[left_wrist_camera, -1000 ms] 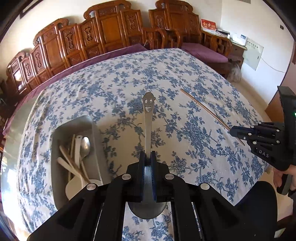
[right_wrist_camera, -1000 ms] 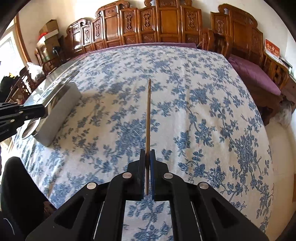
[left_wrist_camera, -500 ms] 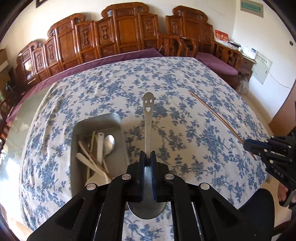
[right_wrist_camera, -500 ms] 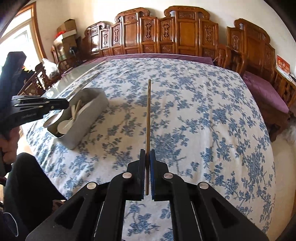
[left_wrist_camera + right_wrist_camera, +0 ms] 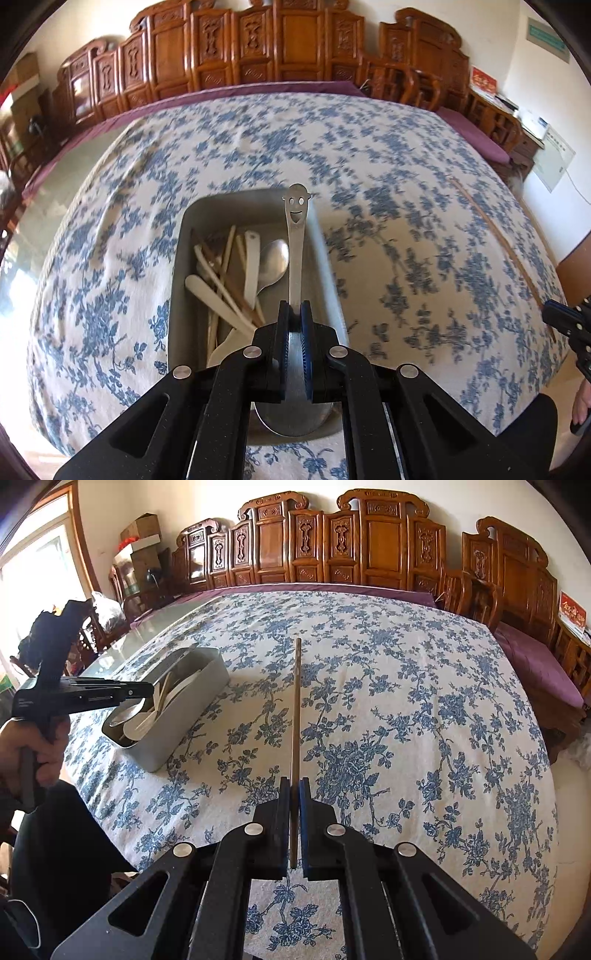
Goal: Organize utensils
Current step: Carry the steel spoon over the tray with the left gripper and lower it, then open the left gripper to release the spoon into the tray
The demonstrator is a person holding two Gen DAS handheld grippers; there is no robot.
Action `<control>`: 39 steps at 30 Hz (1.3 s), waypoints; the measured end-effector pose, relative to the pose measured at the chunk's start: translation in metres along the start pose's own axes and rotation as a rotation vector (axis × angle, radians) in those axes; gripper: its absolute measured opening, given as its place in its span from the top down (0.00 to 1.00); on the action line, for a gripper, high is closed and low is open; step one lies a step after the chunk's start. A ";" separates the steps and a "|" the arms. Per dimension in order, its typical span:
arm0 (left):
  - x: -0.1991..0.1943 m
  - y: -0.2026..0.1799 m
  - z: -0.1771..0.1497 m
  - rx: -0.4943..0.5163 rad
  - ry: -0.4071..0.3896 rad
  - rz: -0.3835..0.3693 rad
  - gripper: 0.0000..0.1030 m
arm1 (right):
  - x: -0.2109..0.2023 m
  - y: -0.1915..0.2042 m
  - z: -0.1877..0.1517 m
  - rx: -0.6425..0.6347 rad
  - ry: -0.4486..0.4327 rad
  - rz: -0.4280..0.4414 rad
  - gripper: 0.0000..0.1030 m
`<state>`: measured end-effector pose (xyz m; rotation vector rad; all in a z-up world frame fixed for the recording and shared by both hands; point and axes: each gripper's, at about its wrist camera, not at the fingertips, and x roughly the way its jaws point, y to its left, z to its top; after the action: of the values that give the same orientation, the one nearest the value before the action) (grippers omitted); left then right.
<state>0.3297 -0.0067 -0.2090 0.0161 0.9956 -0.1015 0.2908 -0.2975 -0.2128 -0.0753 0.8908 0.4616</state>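
Observation:
My left gripper (image 5: 294, 314) is shut on a steel spoon (image 5: 296, 236) with a smiley face cut into its handle end. It hangs over the right part of the grey metal bin (image 5: 177, 258), which holds several wooden chopsticks, pale spoons and a metal spoon (image 5: 273, 260). My right gripper (image 5: 294, 790) is shut on a brown chopstick (image 5: 296, 701) that points away over the tablecloth. In the right wrist view the left gripper (image 5: 110, 694) is held by a hand over the bin (image 5: 192, 716). The right gripper's fingers (image 5: 561, 317) show at the left wrist view's right edge, holding the chopstick (image 5: 498, 236).
A blue-flowered cloth (image 5: 406, 720) covers the large table. Carved wooden chairs (image 5: 332, 542) line the far side, with purple cushions (image 5: 535, 664) at the right. A bare glass strip (image 5: 48, 192) of the table lies left of the cloth.
The left gripper has carried the smiley spoon leftwards, from over the cloth to above the bin. The right gripper with its chopstick has barely shifted.

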 end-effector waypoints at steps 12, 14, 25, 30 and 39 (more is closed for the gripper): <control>0.026 -0.004 -0.002 -0.005 0.040 0.002 0.95 | 0.008 -0.002 -0.004 0.013 0.020 0.007 0.94; 0.029 -0.006 -0.002 -0.002 0.047 0.007 0.95 | 0.008 -0.001 -0.004 0.013 0.021 0.010 0.94; 0.029 -0.002 -0.003 -0.014 0.050 -0.001 0.95 | 0.007 0.013 -0.003 -0.010 0.018 0.020 0.94; 0.010 0.008 -0.003 -0.014 0.017 -0.015 0.95 | 0.007 0.028 0.005 -0.024 0.008 0.030 0.94; -0.022 0.035 -0.003 -0.013 -0.028 -0.010 0.95 | 0.015 0.073 0.034 -0.041 -0.022 0.084 0.94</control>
<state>0.3185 0.0304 -0.1930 -0.0019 0.9686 -0.1040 0.2933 -0.2177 -0.1940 -0.0702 0.8653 0.5585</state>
